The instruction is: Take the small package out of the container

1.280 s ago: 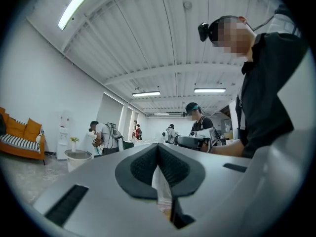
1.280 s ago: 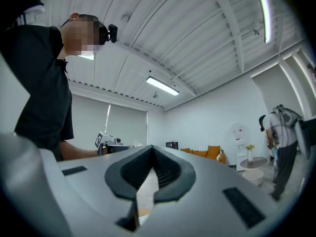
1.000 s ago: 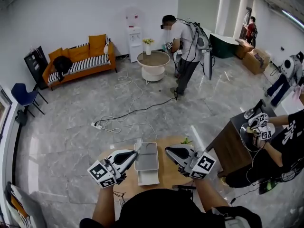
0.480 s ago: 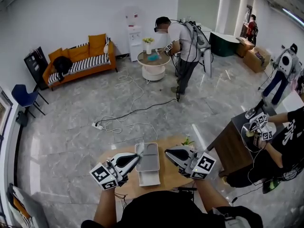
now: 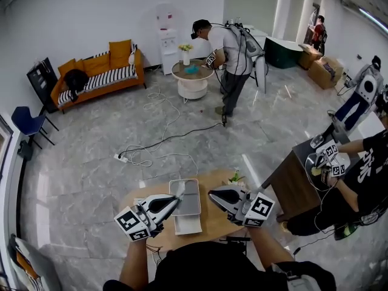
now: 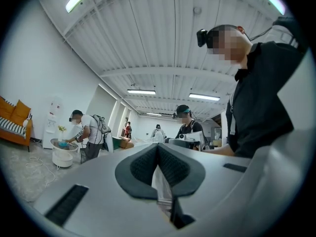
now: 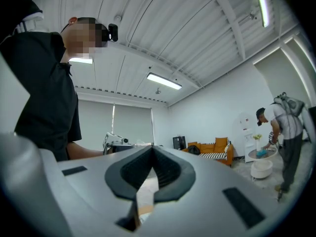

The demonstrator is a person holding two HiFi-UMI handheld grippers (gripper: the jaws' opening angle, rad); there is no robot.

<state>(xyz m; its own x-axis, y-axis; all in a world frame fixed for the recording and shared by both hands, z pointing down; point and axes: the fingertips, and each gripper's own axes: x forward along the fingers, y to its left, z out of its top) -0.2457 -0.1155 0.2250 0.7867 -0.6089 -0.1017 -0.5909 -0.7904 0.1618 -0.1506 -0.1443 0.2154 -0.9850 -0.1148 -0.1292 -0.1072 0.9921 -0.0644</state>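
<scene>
A grey rectangular container (image 5: 190, 202) lies on the round wooden table (image 5: 216, 220), with a white lid (image 5: 189, 225) at its near end. My left gripper (image 5: 177, 196) hovers at the container's left edge, shut on a small, pale, translucent package (image 6: 162, 185). That package hangs pinched between the dark pads (image 6: 143, 164), and it shows as a whitish sliver (image 5: 180, 189) in the head view. My right gripper (image 5: 211, 193) is just right of the container. It is shut, and its pads (image 7: 165, 169) meet with nothing between them.
A small green thing (image 5: 235, 177) lies at the table's far right edge. A seated person works at a dark table (image 5: 297, 180) to the right. Farther off, another person (image 5: 230, 53) leans over a round white table. A cable (image 5: 151, 153) trails across the floor.
Both grippers have stayed almost in place, and the left tip has drifted slightly right at the container's edge. The person in the background has bent over the round white table.
</scene>
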